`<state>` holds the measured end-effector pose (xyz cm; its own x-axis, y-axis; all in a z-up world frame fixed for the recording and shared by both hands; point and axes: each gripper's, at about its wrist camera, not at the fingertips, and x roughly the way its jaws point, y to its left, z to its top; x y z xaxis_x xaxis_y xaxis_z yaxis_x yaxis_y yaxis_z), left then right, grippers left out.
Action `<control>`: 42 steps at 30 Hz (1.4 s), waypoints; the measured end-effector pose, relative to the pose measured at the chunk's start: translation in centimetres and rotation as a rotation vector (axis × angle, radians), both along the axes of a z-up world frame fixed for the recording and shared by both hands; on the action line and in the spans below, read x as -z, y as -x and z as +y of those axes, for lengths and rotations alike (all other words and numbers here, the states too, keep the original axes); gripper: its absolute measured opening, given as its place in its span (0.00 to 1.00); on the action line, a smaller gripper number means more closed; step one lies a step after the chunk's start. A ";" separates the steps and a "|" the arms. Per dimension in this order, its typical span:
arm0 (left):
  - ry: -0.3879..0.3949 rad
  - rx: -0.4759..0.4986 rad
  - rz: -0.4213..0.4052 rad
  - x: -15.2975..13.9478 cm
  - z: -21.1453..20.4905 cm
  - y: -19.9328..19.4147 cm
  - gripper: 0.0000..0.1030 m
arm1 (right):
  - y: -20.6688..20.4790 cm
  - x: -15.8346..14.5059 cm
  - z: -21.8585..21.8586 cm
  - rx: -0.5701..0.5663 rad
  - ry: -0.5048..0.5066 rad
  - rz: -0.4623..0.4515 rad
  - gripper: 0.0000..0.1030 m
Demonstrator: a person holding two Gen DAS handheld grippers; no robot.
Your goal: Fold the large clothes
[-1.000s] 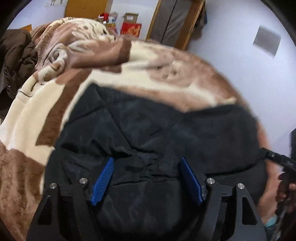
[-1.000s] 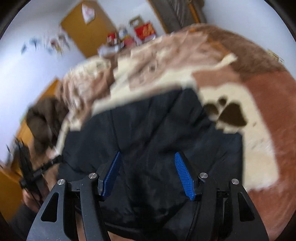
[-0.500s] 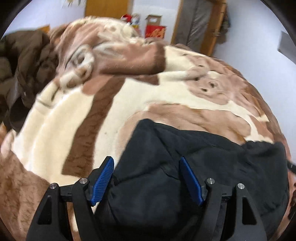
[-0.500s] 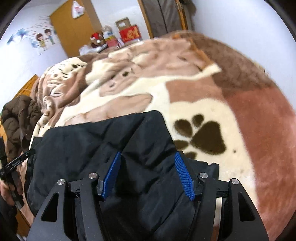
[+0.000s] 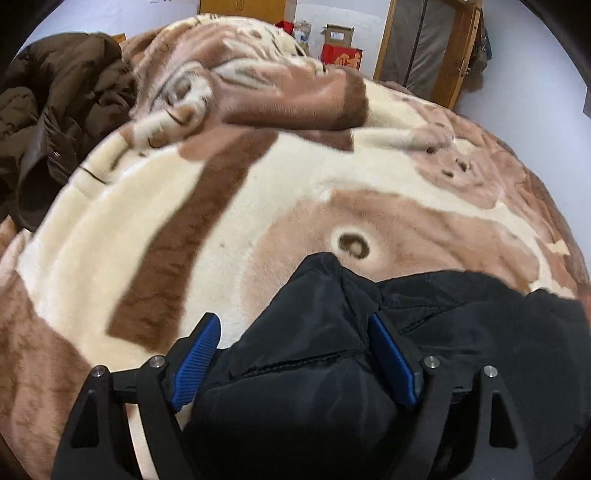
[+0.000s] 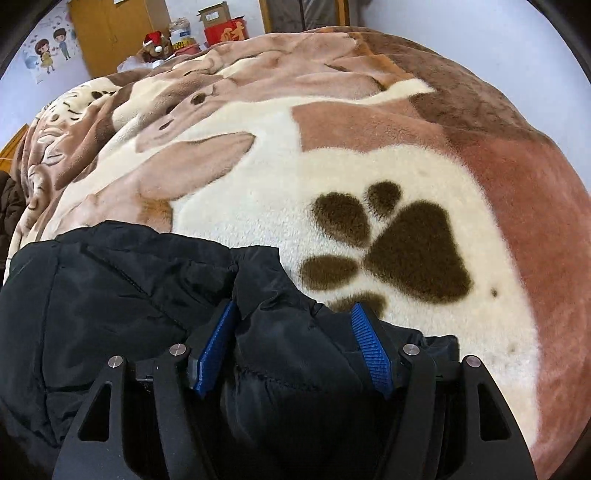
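A black padded jacket (image 5: 461, 332) lies on a brown and cream blanket (image 5: 184, 221) on the bed. In the left wrist view my left gripper (image 5: 295, 354) stands open, its blue pads (image 5: 199, 354) on either side of the jacket's left corner, with fabric bulging between them. In the right wrist view the same jacket (image 6: 110, 295) fills the lower left. My right gripper (image 6: 295, 347) is open around the jacket's right corner, blue pads (image 6: 369, 347) apart with fabric between them.
A brown coat (image 5: 55, 122) is heaped at the bed's far left. The blanket shows a dark paw print (image 6: 388, 243) right of the jacket. Red boxes (image 5: 341, 55), a wooden door (image 6: 110, 29) and a wardrobe (image 5: 428, 48) stand beyond the bed.
Both grippers have pulled back toward the near edge of the bed; the jacket now covers much less of each view and more blanket shows. Both stay open.
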<state>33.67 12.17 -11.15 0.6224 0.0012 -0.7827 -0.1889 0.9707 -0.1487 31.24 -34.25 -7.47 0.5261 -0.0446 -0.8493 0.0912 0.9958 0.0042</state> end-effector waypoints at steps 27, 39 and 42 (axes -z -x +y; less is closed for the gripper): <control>-0.011 0.336 -0.052 1.1 -15.0 -1.4 0.80 | -0.4 2.1 9.0 -0.225 -0.012 -0.082 0.51; -0.069 0.318 -0.111 -4.1 -11.1 -0.1 0.76 | 1.9 -2.6 7.9 -0.217 0.019 -0.178 0.51; -0.153 0.245 -0.091 -3.4 -7.5 -1.3 0.76 | 1.3 -2.4 5.5 -0.148 0.060 -0.166 0.51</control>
<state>34.97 4.65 -7.78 0.6865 -0.0445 -0.7258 0.0615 0.9981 -0.0030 29.98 -28.80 -5.06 0.6631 -0.0041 -0.7486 -0.0529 0.9972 -0.0523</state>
